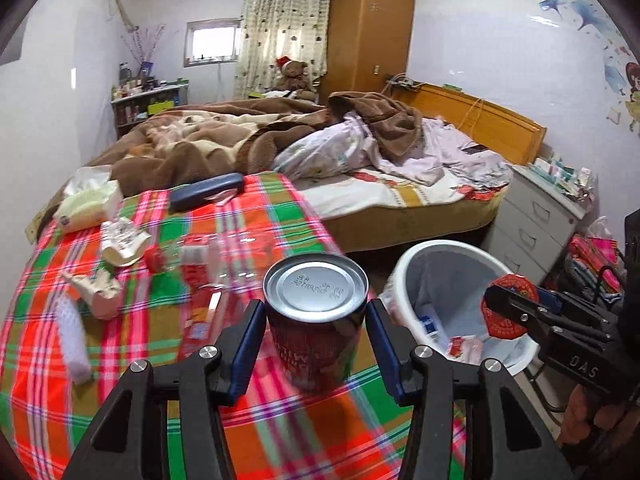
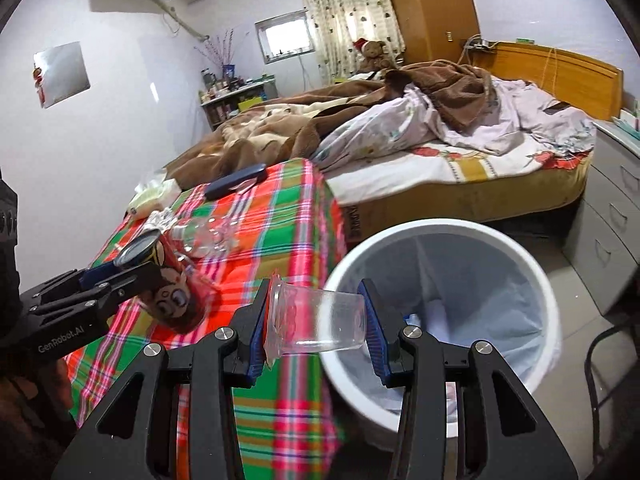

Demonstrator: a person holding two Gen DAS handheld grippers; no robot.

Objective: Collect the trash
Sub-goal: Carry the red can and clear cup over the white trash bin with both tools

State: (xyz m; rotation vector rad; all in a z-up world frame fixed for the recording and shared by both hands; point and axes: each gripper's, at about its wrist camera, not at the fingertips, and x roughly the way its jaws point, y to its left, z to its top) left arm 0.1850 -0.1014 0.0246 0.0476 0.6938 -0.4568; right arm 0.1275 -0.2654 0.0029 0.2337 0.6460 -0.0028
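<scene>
White bin (image 2: pixel 516 252), lined: scraps of paper inside.
Left tongs (image 1: pixel 316 320) pinch a red can (image 1: pixel 316 312); right tongs (image 2: pixel 316 320) pinch a clear cup (image 2: pixel 320 320) at the bin's rim; bottle (image 2: pixel 204 236) on tabletop (image 2: pixel 280 216) beyond.

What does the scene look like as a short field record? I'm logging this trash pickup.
left gripper: shut on red can, bottom end up
right gripper: shut on clear plastic cup, lying sideways
trash bin: white, lined, beside the table
plaid tablecloth: clear bottle, crumpled wrappers, tissue pack
</scene>
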